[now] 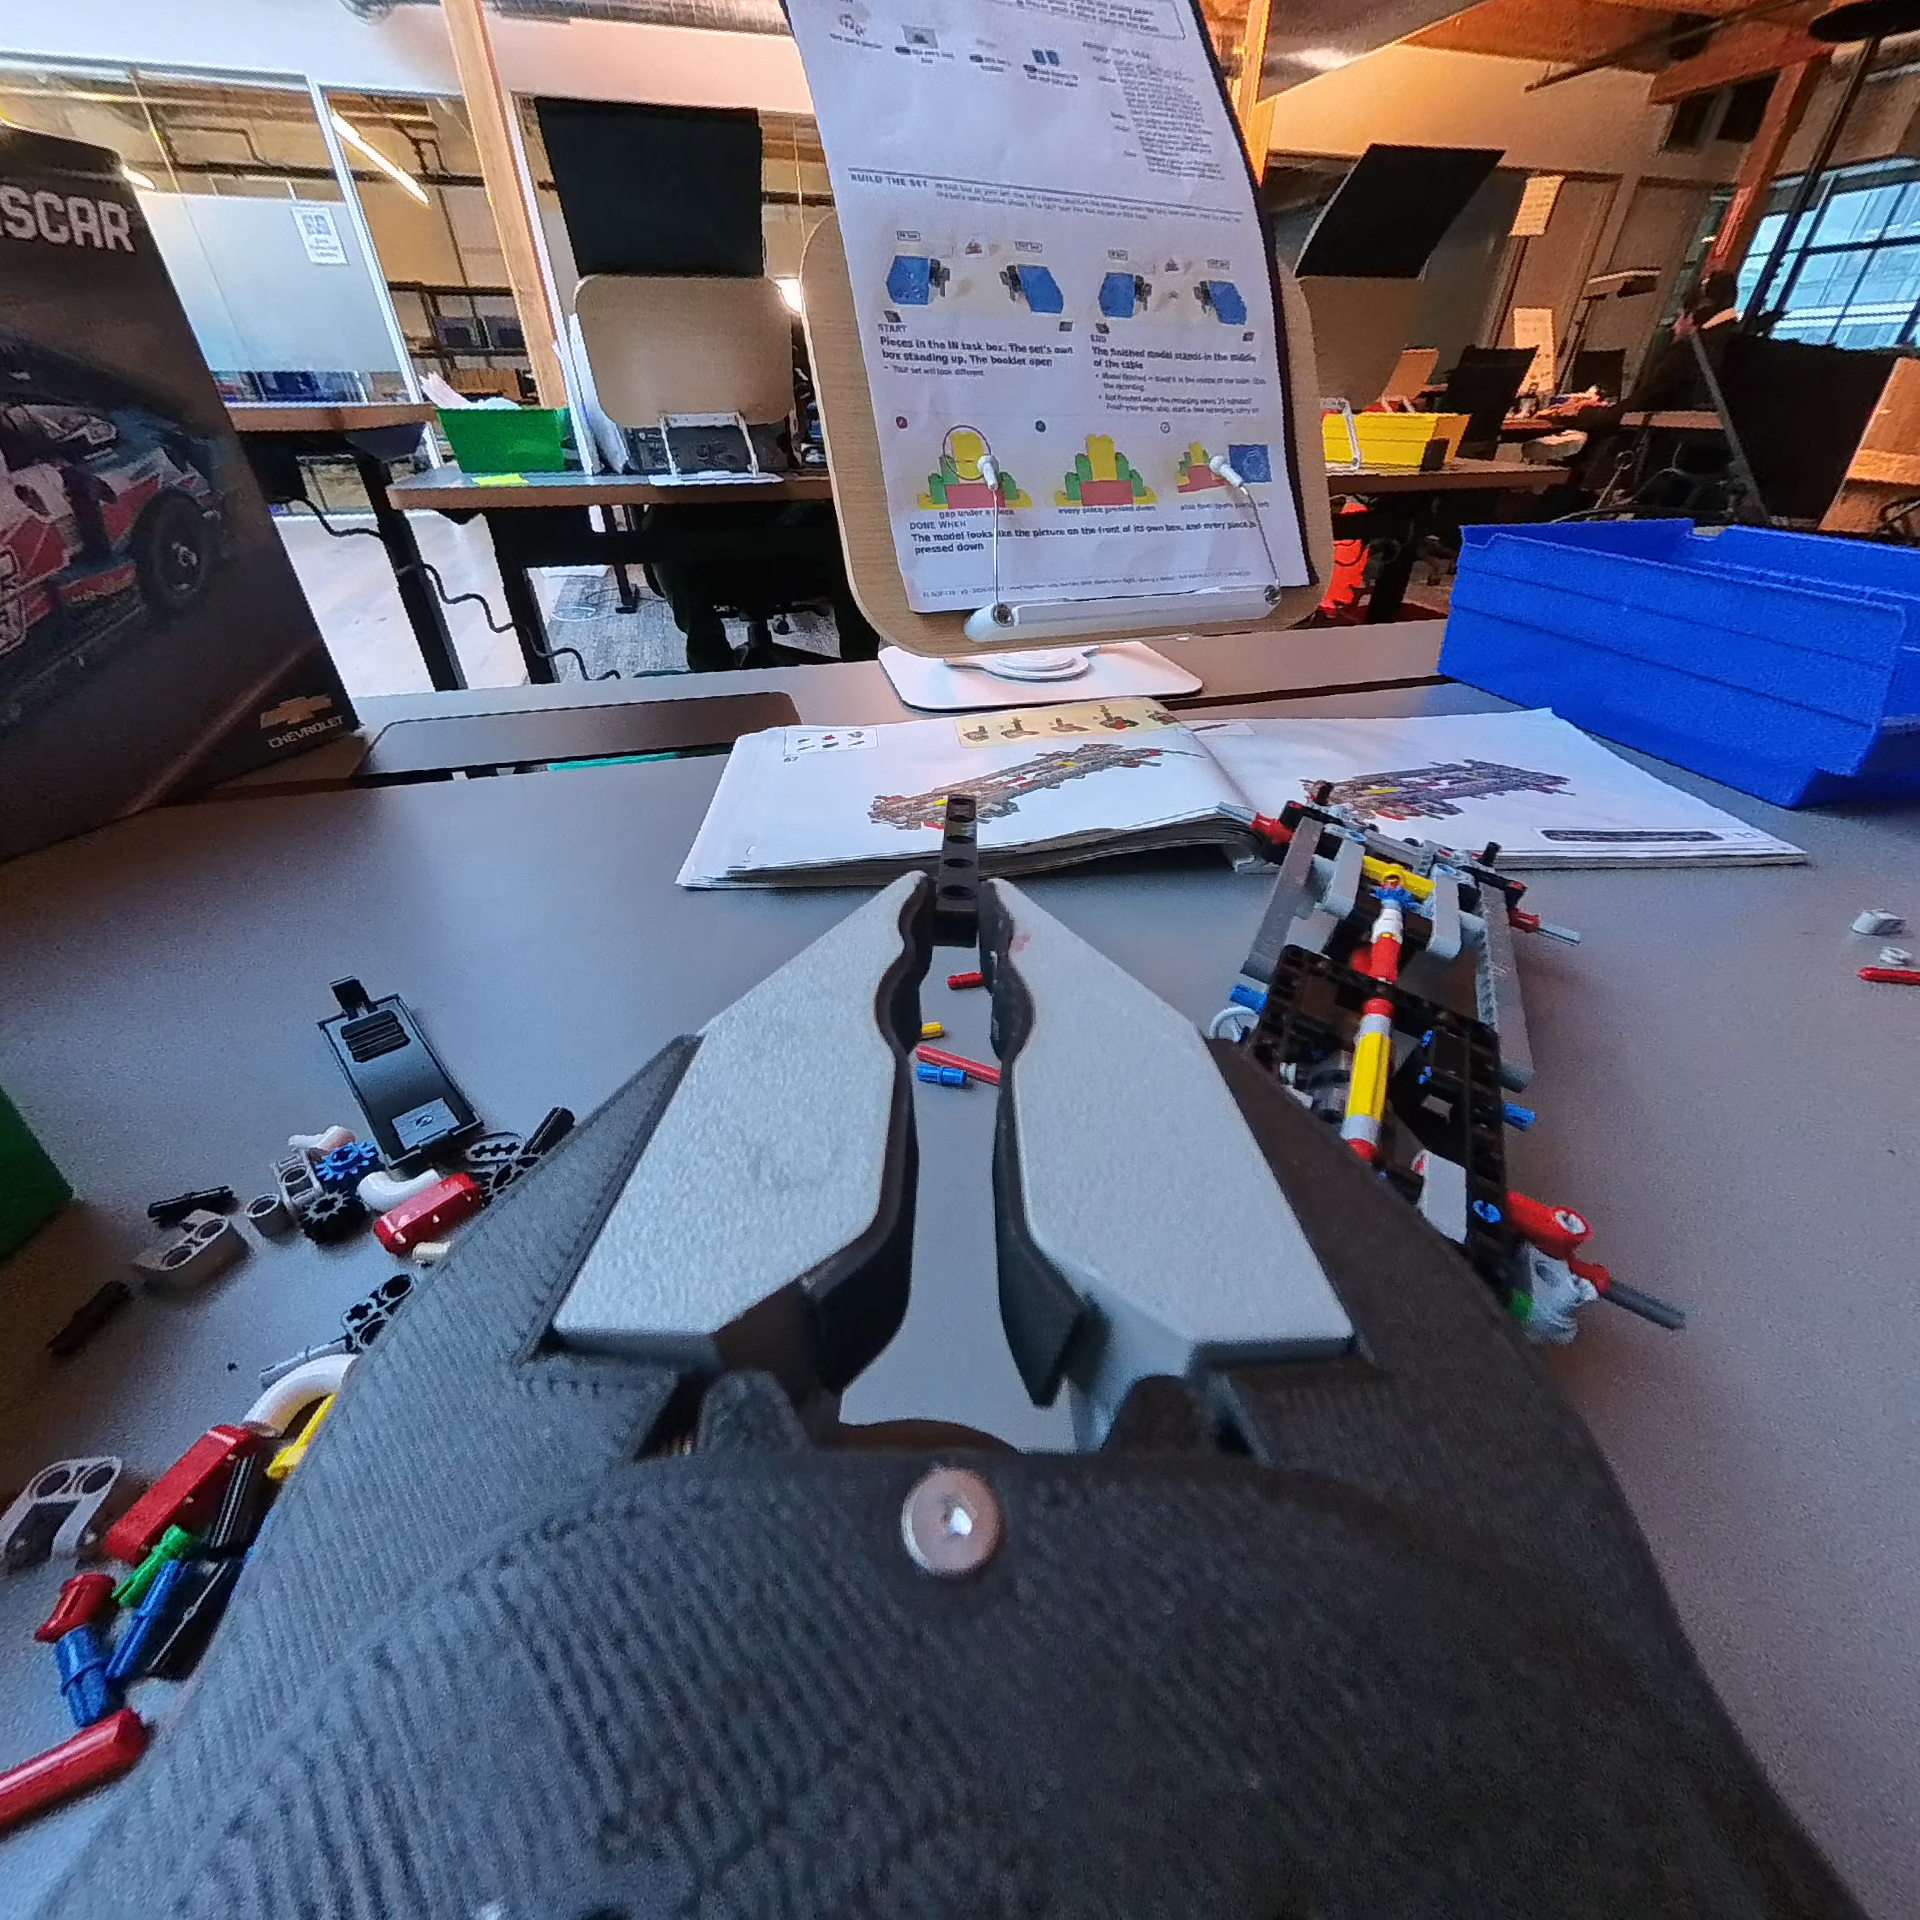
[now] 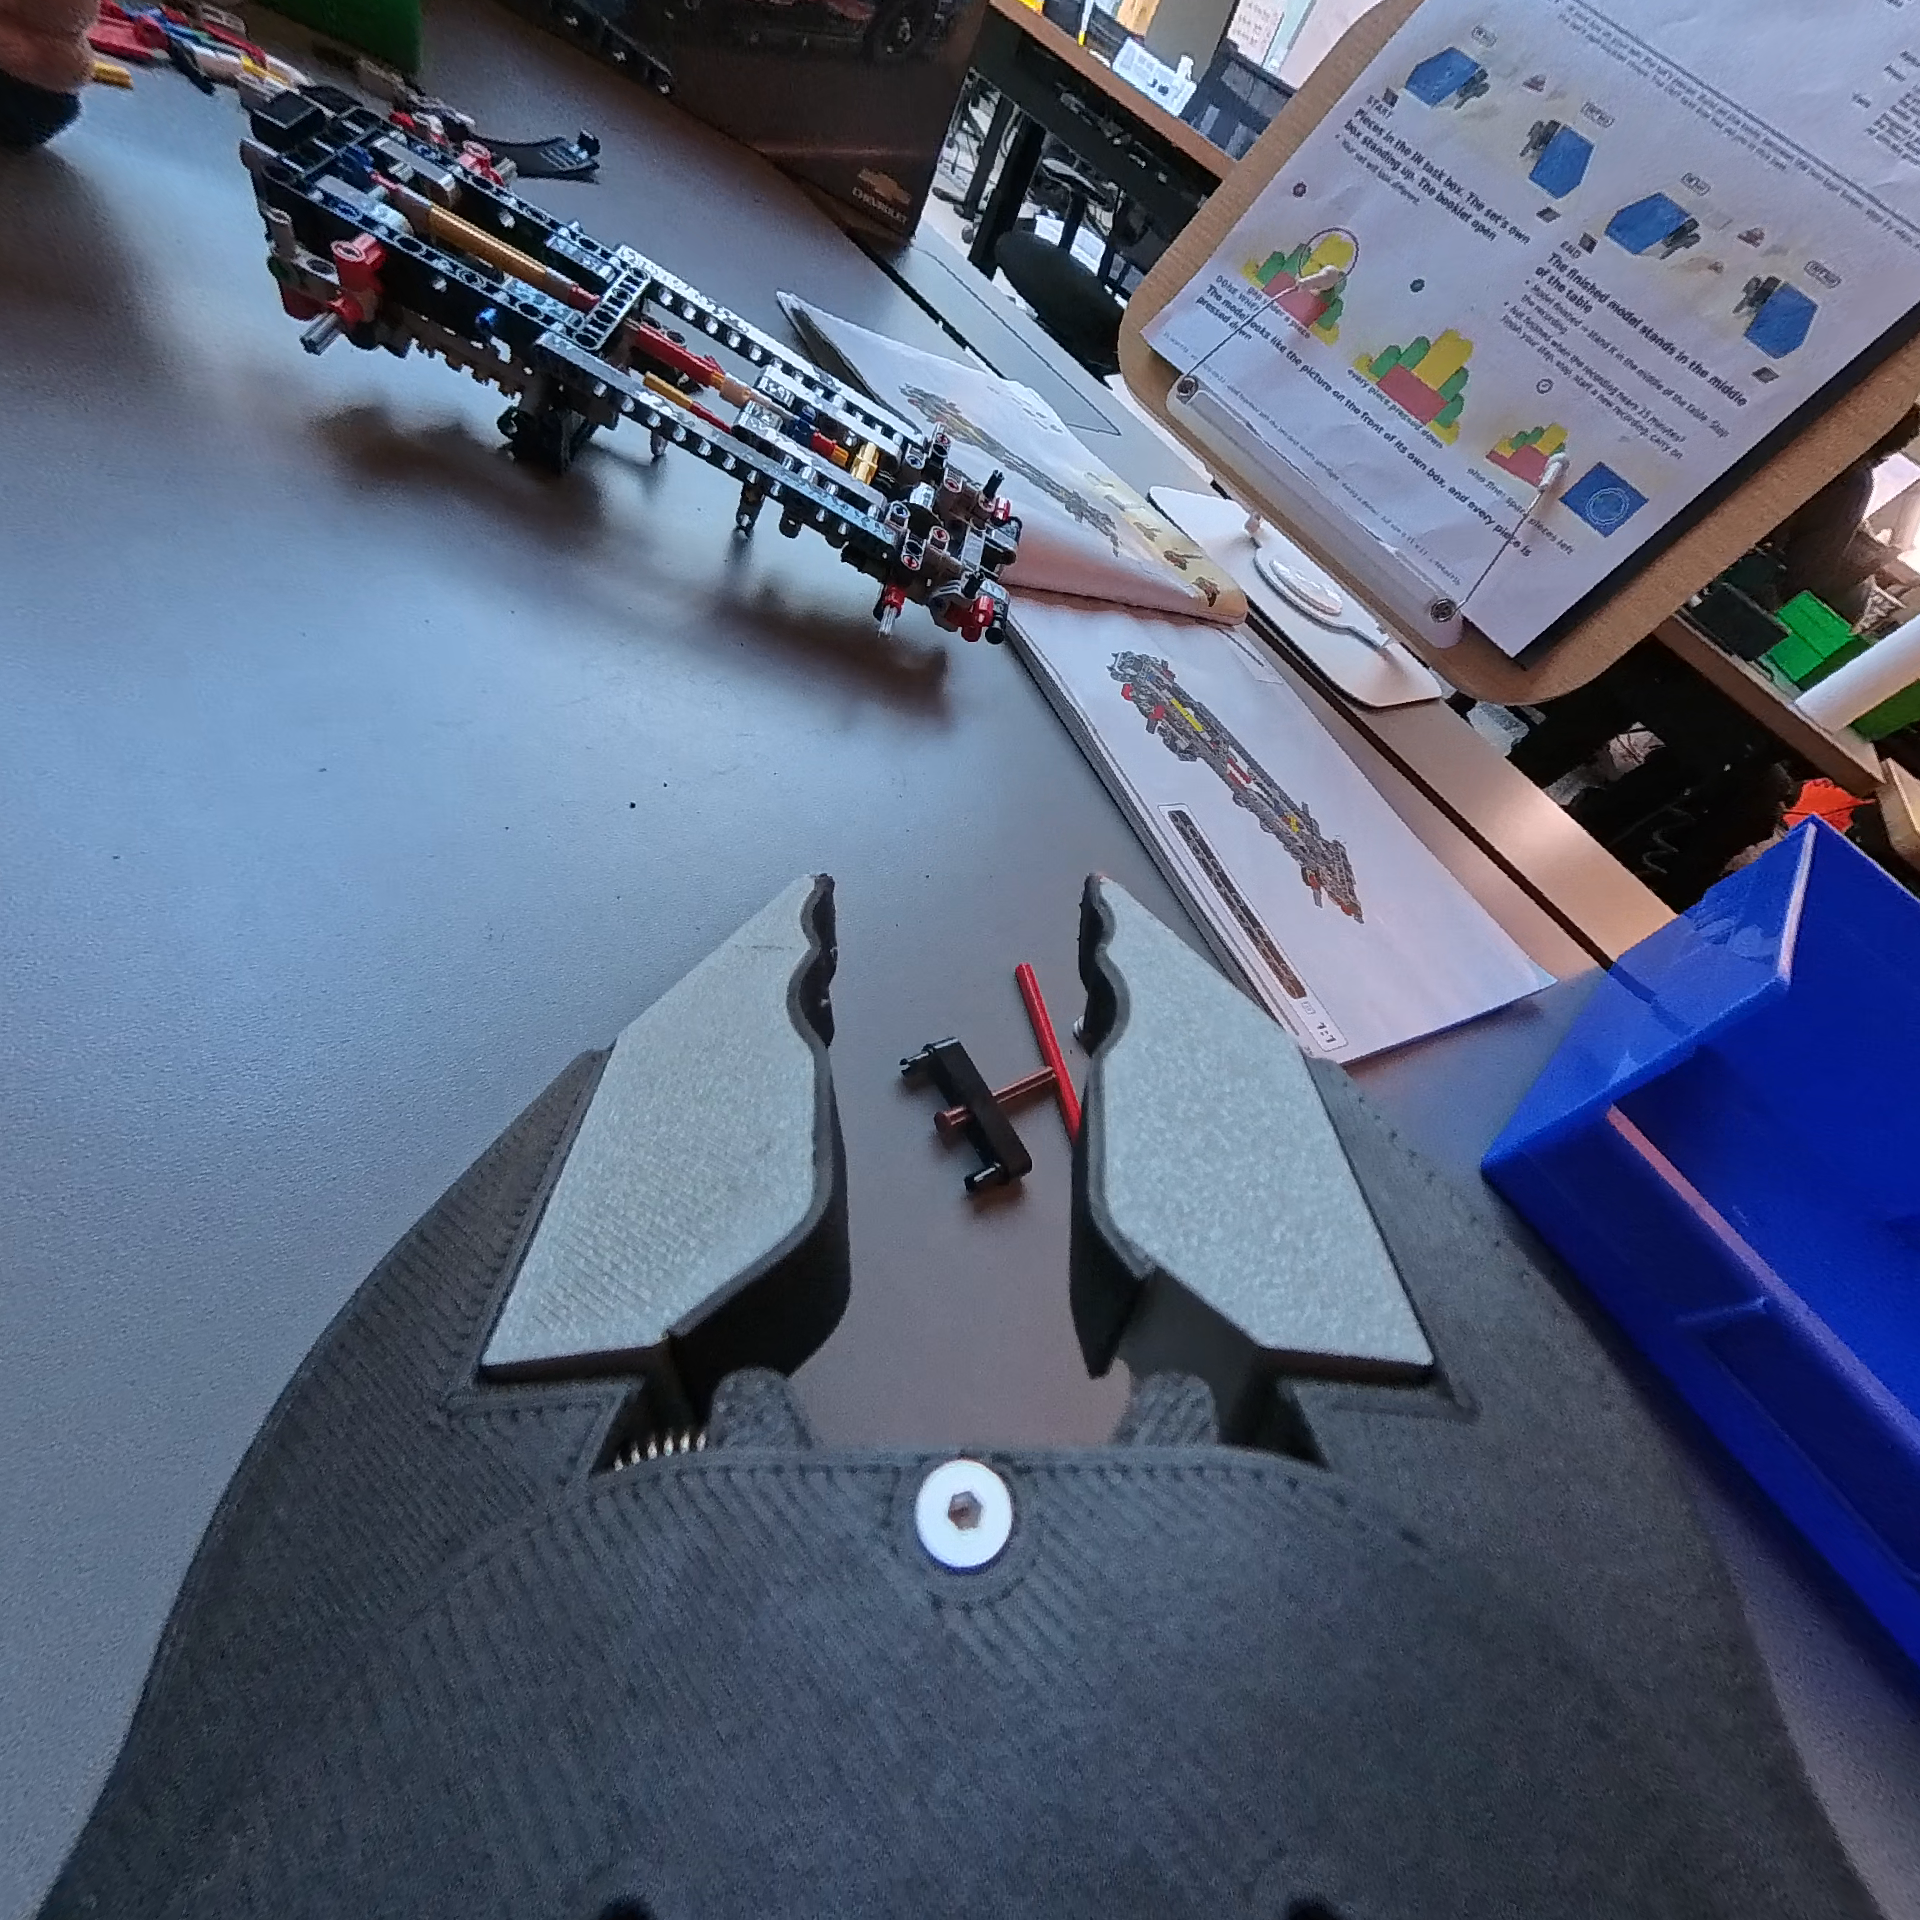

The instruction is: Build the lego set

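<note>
The lower end of the black perforated beam [image 1: 957, 873] is hidden between grey fingertips [image 1: 883, 935], and the blue bin [image 2: 1766, 1195] is cut off by the right edge.

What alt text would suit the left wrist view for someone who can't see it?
A handheld gripper pinches a black holed beam upright above a grey table. Beyond lies an open instruction booklet, a partly built chassis at right, loose pieces at left.

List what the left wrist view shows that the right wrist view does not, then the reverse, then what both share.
Left only: the left gripper clamped on a black holed beam, with loose bricks beside it.
Right only: the right gripper open over a black pin piece and red axle.
Both: the brick chassis, open booklet and blue bin.
</note>
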The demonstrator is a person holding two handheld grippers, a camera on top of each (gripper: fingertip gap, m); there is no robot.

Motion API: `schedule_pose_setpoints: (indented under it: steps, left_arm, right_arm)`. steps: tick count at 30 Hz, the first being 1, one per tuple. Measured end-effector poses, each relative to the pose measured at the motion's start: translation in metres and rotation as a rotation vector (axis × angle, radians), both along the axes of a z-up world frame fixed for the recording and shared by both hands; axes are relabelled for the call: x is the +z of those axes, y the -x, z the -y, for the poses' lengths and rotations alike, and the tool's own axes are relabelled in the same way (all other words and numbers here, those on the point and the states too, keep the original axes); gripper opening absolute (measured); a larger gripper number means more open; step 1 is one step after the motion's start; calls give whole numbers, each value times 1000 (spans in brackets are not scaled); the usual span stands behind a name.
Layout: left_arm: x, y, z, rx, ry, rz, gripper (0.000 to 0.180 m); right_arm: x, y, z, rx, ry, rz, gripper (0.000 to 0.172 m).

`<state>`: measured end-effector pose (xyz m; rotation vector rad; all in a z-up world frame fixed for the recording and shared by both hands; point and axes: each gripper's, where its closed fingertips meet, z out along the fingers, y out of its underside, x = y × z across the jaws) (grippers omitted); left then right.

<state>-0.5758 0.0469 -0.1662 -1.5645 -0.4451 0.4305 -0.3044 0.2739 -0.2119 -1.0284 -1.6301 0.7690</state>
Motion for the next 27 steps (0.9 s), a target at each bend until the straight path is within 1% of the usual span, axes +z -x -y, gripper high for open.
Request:
schedule_pose_setpoints:
  steps: [27]
  left_arm:
    - [0,-1,-1,-5,4,-1,5]
  right_arm:
    - [0,0,0,-2,3,2,45]
